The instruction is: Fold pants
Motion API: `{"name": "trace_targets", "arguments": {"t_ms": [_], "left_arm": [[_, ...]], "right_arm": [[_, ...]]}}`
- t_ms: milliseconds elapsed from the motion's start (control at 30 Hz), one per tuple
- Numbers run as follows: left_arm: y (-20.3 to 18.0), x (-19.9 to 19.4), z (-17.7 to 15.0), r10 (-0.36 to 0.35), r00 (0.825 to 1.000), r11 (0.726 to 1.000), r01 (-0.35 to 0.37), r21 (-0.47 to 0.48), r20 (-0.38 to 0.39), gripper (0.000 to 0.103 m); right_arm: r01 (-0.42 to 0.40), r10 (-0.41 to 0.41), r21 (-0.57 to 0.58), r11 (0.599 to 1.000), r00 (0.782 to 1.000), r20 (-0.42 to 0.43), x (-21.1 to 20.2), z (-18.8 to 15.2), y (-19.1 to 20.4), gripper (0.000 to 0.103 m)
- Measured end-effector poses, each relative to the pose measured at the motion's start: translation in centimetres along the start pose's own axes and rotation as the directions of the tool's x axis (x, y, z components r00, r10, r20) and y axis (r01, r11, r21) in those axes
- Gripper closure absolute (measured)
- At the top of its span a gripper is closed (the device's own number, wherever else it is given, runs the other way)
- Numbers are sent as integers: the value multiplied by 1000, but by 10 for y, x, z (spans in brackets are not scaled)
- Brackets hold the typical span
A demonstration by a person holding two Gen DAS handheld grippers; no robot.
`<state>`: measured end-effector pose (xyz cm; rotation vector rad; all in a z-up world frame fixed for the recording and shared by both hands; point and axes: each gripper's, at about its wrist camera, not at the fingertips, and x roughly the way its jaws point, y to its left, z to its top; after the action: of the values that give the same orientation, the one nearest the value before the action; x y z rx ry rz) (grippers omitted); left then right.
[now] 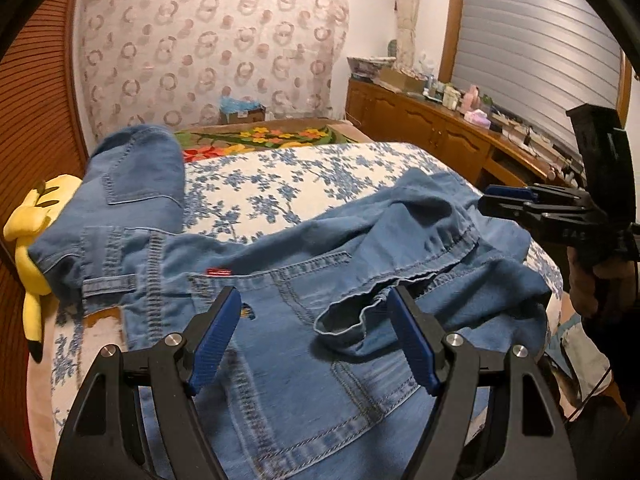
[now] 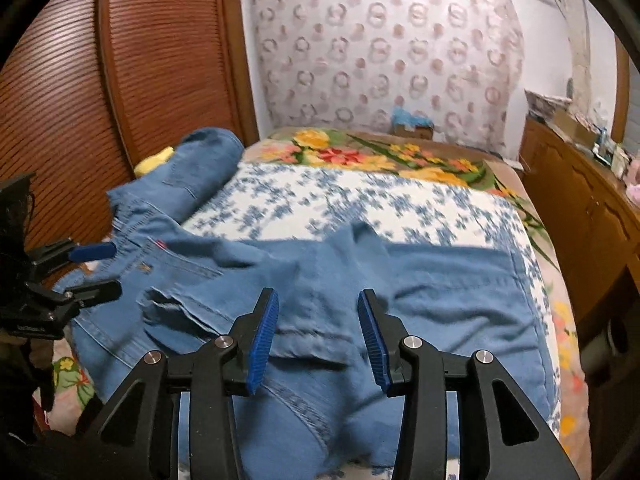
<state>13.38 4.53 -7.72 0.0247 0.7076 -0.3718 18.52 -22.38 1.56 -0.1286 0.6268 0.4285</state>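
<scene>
Blue denim pants lie crumpled across the flowered bed, with the waistband and a red tag at the left and a leg end bunched at the right. My left gripper is open just above the seat of the pants, and a rumpled leg hem lies between its blue pads without being pinched. My right gripper is open over a fold of the pants, its pads clear of the cloth. In the left wrist view the right gripper hovers at the right edge of the pants. The left gripper shows at the waistband side.
A yellow plush toy lies under the far part of the pants by the slatted wooden panel. The blue-flowered bedspread stretches behind. A wooden cabinet with clutter runs along the right. A cardboard box sits at the bed's far end.
</scene>
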Motion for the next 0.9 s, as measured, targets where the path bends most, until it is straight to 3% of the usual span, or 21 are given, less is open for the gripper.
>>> {"name": "trace_targets", "arguments": {"t_ms": [133,333,567,633,700,900], "left_arm": [[-3,13,-2,-6,999,1000,7,20,-37,27],[-11,30,-3,-9,997,999,12,37,-78,36],[-19,47,-1,-18,993,998,25,65,-119,62],[-23,47,-1,-19,993,997,27,76,-115,73],[-25,43,0,-28,994,996,36,77,-102,94],[-27,4,5,-52,998,995,54,78,-19,99]], "right_arm": [[-9,9,19,1000,1000,-17,3,-1,2,60],[-39,40,32,999,997,-62,16,0,5,60],[-86,91,54,995,992,-92,36,3,2,60],[-116,120,60,991,990,-75,37,6,1,78],[-163,166,58,985,985,-49,33,10,1,90],[-180,180,-10,984,983,43,1,34,16,94]]}}
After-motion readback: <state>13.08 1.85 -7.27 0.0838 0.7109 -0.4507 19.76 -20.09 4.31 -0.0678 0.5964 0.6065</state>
